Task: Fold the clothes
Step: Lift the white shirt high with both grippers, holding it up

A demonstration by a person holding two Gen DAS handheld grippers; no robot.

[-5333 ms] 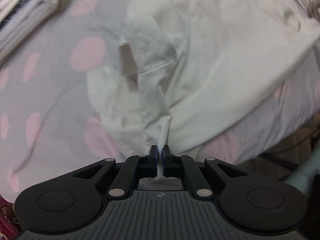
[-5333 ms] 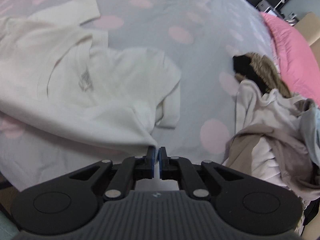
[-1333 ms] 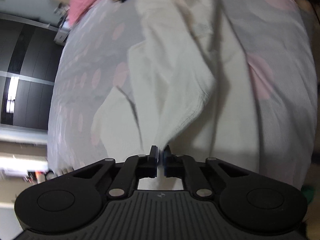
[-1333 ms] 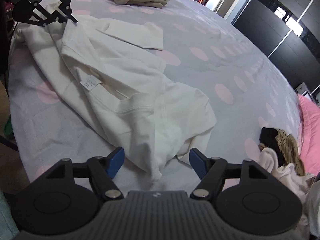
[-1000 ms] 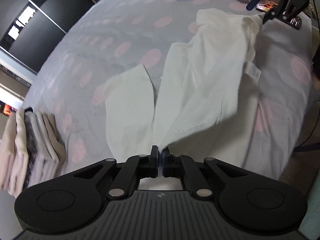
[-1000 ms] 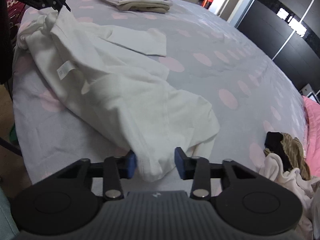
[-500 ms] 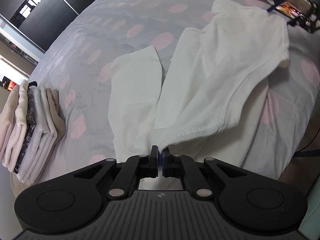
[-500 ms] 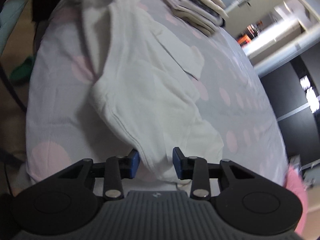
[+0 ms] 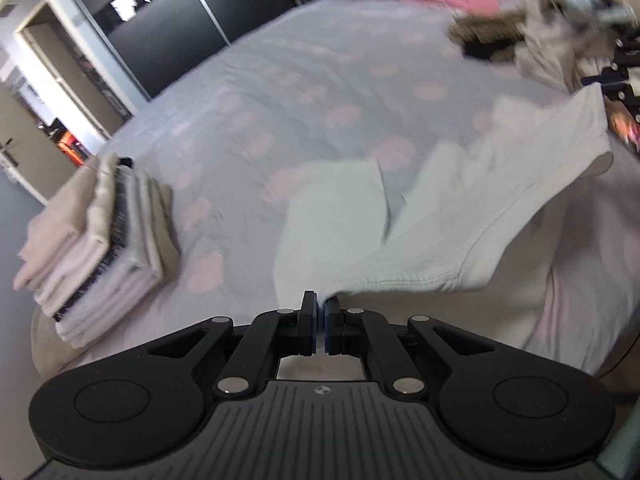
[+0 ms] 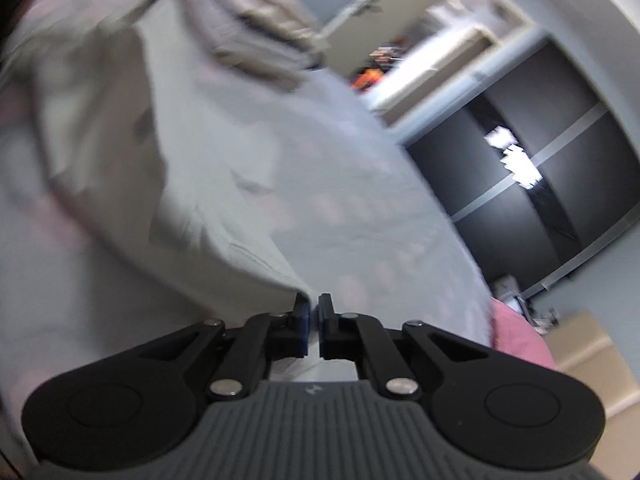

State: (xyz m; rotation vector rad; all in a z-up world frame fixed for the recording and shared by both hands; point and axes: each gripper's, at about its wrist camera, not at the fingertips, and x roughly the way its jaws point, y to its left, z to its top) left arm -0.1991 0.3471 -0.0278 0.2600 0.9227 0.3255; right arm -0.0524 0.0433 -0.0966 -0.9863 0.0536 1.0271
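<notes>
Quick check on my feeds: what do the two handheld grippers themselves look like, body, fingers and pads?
Both match. The left gripper and right gripper each have a ribbed dark-grey body with a small round emblem, glossy black linkage arms with silver rivets, round black side housings, and black fingers faced with blue pads. No cables, hands or sleeves show.

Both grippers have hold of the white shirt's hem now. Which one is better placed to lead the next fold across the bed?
Probably the left. The left gripper is shut on the white shirt at its hem, facing open bedspread. The right gripper, gripping a corner, faces the folded stack.
</notes>
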